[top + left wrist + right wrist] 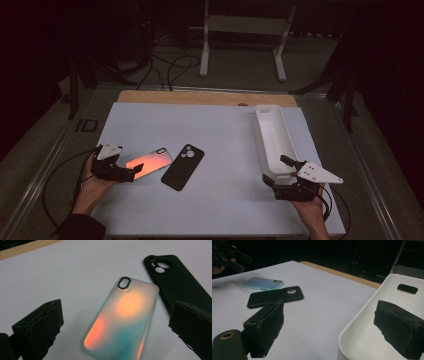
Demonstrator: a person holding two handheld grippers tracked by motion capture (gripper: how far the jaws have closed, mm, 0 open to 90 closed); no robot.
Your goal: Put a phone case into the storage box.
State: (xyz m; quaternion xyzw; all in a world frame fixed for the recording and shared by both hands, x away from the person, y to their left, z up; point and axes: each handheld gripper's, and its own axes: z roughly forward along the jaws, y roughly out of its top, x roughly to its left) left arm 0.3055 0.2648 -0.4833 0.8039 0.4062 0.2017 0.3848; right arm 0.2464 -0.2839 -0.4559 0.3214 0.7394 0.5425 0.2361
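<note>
While the left gripper (pixel 131 172) sits at seven o'clock on the table (pixel 220 125), its jaws gape wide on either side of the iridescent phone case (pixel 122 317), gripping nothing. The right gripper (pixel 285 172), at five o'clock, is spread wide too — one jaw inside the white tray (pixel 272 135), one outside its near wall. A black phone case (pixel 183 166) lies just beside the iridescent one — toward three o'clock.

Dim room, grey floor (pixel 240 82) w/ black cables (pixel 170 65), white metal stand (pixel 245 25) — dark surrounds, wood table edge (pixel 200 97)
</note>
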